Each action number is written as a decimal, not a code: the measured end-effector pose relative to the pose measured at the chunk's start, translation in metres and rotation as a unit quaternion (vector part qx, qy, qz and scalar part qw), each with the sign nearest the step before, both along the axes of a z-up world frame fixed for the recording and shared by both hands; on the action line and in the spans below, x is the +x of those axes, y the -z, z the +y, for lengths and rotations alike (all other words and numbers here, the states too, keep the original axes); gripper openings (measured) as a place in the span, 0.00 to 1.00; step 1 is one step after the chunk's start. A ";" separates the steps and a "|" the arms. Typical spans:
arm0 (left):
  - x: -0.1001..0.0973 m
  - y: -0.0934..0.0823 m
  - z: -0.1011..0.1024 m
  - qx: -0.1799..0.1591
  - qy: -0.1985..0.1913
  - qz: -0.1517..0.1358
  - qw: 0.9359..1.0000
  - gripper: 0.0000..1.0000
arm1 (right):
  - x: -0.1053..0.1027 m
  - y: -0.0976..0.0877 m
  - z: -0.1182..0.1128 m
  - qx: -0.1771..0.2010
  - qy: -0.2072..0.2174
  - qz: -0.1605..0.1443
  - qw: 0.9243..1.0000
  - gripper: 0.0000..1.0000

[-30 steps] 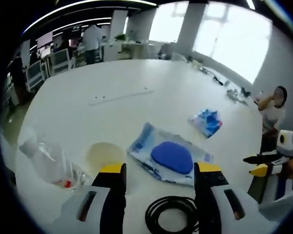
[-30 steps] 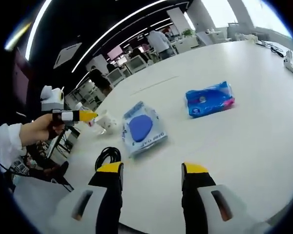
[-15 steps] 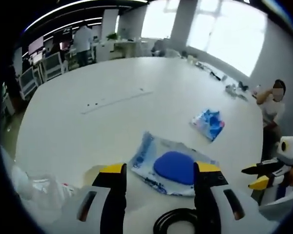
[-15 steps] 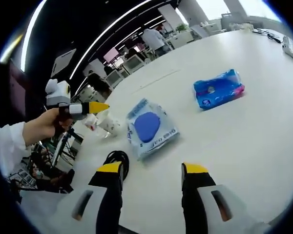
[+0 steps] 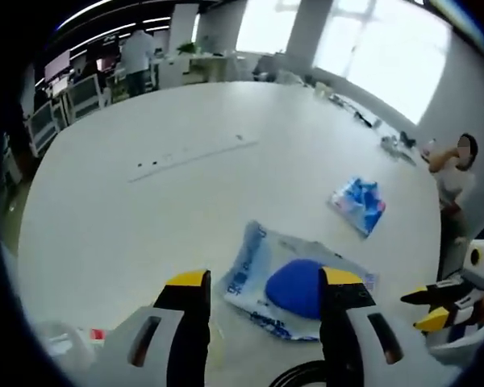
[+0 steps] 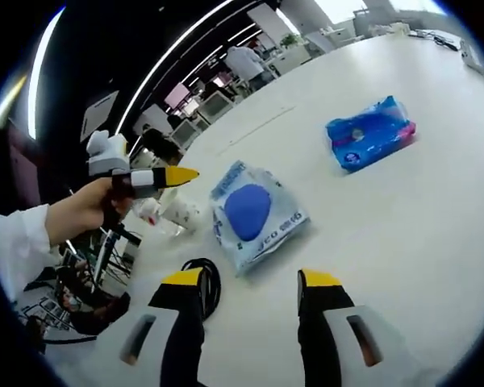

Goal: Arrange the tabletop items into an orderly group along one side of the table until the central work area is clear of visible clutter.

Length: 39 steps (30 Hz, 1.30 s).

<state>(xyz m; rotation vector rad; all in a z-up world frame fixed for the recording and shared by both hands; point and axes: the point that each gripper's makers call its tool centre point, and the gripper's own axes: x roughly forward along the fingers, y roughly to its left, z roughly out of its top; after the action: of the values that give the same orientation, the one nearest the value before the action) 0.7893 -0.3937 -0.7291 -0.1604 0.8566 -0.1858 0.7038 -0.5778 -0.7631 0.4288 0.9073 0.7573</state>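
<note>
On the white table [image 5: 185,193] lies a clear bag with a blue round pad [image 5: 294,286] [image 6: 254,216], just beyond my left gripper [image 5: 262,282], whose jaws stand open and empty. A blue wipes pack [image 5: 360,203] [image 6: 369,133] lies farther off. A black coiled cable [image 6: 202,284] [image 5: 306,376] rests near the front edge. A crumpled clear plastic bottle [image 6: 168,216] [image 5: 60,343] lies at the left. My right gripper [image 6: 242,282] is open above bare table, short of the bag. In the right gripper view the left gripper [image 6: 145,179] is held by a hand.
The right gripper [image 5: 448,294] enters the left gripper view at the far right. A person [image 5: 452,173] sits at the table's far side. Small items [image 5: 391,145] lie near the far edge. Desks, chairs and people stand beyond the table.
The left gripper view has moved forward and right: the bag sits closer between the jaws, the bottle and cable slid toward the bottom edge. The right gripper view shifted slightly; items lie unmoved.
</note>
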 end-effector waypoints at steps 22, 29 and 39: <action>0.035 0.039 -0.008 -0.002 0.003 0.043 0.999 0.45 | 0.016 0.017 0.015 0.018 0.001 0.030 0.999 0.40; 0.045 0.048 -0.008 -0.002 0.000 0.051 0.999 0.46 | 0.020 0.020 0.019 0.024 0.006 0.038 0.999 0.39; 0.045 0.059 -0.006 -0.007 -0.007 0.065 0.998 0.46 | 0.026 0.024 0.023 0.031 0.013 0.046 0.998 0.39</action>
<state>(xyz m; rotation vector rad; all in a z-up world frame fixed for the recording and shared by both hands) 0.8345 -0.4000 -0.7877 -0.1930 0.9832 -0.1686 0.7302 -0.5543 -0.7869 0.5325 0.9636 0.7481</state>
